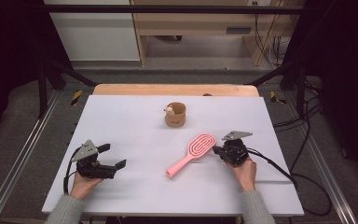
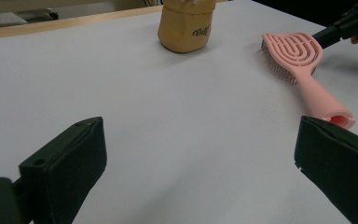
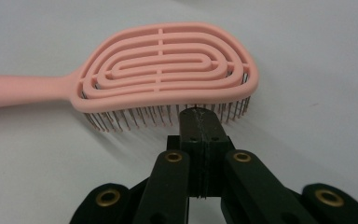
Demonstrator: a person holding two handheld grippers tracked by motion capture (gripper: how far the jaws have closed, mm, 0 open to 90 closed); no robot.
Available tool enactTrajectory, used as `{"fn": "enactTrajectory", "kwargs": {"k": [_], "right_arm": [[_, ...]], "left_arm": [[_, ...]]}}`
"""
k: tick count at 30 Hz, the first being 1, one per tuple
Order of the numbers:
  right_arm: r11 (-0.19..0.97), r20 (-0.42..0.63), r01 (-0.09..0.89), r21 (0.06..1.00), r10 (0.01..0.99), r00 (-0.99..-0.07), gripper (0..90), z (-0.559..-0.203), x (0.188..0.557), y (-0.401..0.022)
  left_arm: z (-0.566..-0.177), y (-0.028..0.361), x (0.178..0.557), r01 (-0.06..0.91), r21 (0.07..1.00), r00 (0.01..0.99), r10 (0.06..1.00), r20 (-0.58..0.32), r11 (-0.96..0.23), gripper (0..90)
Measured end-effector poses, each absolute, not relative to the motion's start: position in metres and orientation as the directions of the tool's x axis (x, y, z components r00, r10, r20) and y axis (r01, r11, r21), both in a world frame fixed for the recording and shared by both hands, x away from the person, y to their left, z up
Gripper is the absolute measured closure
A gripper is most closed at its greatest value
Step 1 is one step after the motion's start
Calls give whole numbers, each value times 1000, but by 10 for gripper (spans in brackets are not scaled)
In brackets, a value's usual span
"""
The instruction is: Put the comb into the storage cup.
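Two hand-held grippers work over a white table [image 1: 121, 140], one at each near corner. Nearest, at the person's left, the left gripper [image 1: 113, 156] rests low over the table with its jaws spread wide and nothing between them; in the left gripper view only bare tabletop lies between its two black pads [image 2: 70, 158]. At the right, the right gripper [image 1: 216, 150] has its jaws pressed flat together on nothing, their joined tips set against the bristle fringe at the side of the head of a pink hairbrush [image 3: 168, 74]. The hairbrush [image 1: 191, 154] lies bristles down near the middle of the table, right of centre, its handle slanting toward the near left and its open handle end just beyond the left gripper's far pad in the left gripper view [image 2: 340, 119]. Farther back stands a tan cup [image 1: 175, 114] with a small pale figure on its rim, well apart from the brush. Judged step: the clenched right gripper is nudging the brush head sideways. The next move calls for a steady, level push along the table, or for opening the jaws to take the handle.
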State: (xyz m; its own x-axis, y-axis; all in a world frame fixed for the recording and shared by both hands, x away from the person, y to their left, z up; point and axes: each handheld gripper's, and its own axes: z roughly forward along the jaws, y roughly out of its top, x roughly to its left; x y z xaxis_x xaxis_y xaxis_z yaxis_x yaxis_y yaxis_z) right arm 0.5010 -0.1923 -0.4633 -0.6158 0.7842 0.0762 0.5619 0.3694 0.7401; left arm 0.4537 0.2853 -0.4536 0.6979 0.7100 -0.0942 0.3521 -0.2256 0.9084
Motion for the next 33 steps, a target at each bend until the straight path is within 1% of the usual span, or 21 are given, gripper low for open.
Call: {"fn": "enactTrajectory", "kwargs": {"k": [19,21,33], "right_arm": [[359,80,561,746,788,-610,900,-466,523,-184],[367,67,554,747,788,-612,900,-465,526,-181],[366,63,557,746,793,-606,900,-468,539,-174]], "left_arm": [[-454,286,454,355,908,696,711,-96,-224,23],[-454,286,454,355,908,696,711,-96,-225,23],[-454,286,454,356,907,696,711,-97,-225,23]]}}
